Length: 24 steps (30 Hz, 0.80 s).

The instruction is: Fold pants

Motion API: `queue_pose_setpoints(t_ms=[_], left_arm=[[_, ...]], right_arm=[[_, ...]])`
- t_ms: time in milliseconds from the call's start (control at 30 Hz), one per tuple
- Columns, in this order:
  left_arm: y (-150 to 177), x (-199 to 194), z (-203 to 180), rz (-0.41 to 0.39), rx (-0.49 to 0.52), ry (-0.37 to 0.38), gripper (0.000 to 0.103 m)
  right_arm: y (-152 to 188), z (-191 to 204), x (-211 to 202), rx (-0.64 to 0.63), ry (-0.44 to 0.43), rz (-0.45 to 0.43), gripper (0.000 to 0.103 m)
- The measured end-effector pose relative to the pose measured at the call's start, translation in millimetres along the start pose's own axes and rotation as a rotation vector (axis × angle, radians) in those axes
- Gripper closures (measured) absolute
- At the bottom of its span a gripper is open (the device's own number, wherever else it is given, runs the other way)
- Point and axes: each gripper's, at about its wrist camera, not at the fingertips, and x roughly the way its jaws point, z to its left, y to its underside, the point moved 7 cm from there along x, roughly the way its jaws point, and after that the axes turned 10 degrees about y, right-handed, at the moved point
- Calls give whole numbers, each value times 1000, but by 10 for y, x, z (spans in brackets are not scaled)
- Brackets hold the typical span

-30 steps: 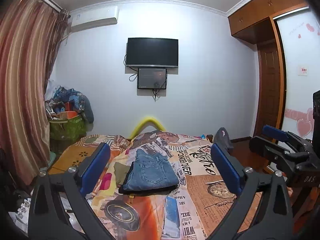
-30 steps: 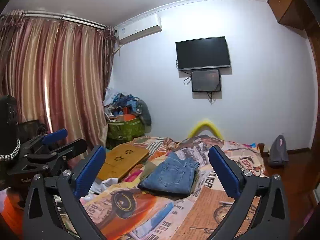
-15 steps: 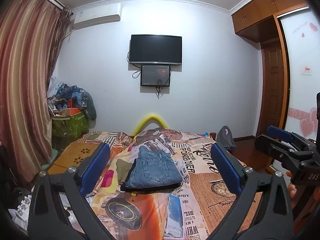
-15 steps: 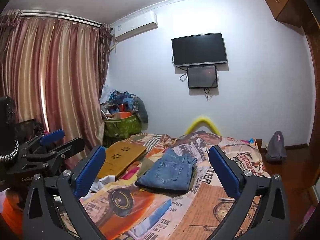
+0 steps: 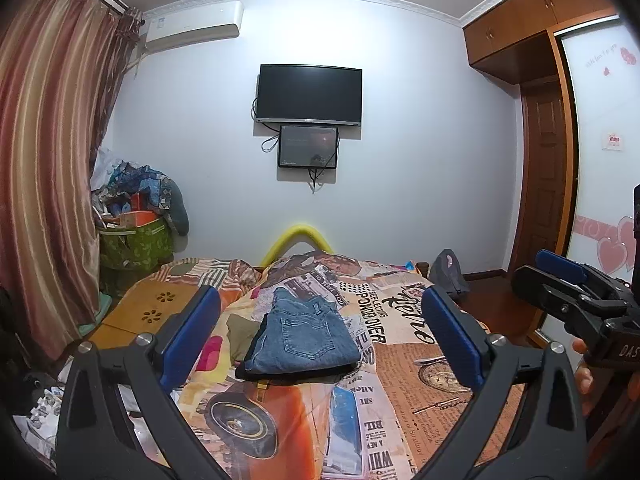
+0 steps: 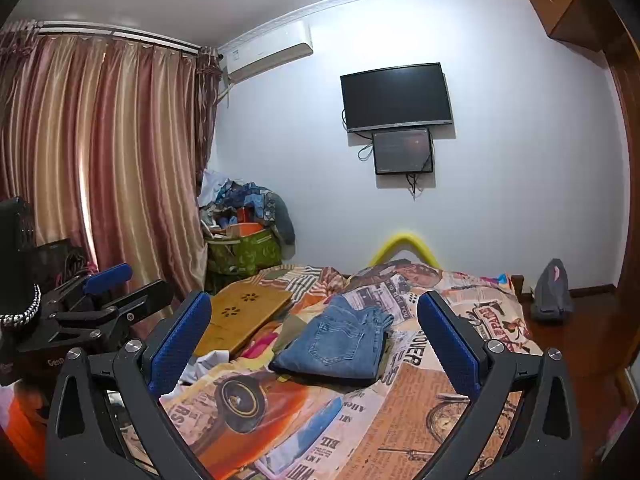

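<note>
Blue jeans (image 5: 304,334) lie folded into a compact stack on the bed's printed cover (image 5: 404,364); they also show in the right wrist view (image 6: 340,340). A dark garment and an olive one lie under them. My left gripper (image 5: 320,336) is open and empty, held back from the bed, well short of the jeans. My right gripper (image 6: 314,344) is open and empty too, also held back from the jeans. Each gripper shows at the edge of the other's view, the right gripper (image 5: 568,292) and the left gripper (image 6: 104,300).
A wooden lap tray (image 6: 244,316) lies on the bed's left side. A green bag piled with clothes (image 5: 132,240) stands by the curtain (image 5: 48,168). A grey bag (image 6: 552,292) sits on the floor at right. TV (image 5: 310,94) on the far wall, wardrobe (image 5: 560,160) at right.
Both grippers have tilted upward a little and drawn slightly back, so the bed sits lower in view. The jeans have not moved. Both stay open.
</note>
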Motion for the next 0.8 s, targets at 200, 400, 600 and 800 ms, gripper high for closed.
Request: queue_pose_setpoints(t_ms=[200,400,600,800], left_arm=[[0,-4,9,2,3,3,1],[4,2,9,3,2,6,1],[13,39,-4,12,-3,32,1],[29,55,-31,16,1,39,1]], right_arm=[[-10,-7,-10,5,-1,-3,0],[-9,-5,-4,3,1,-3,0],[-13,-11,-3,9,2,-1,0],[0,-25,-1,10,5,3,0]])
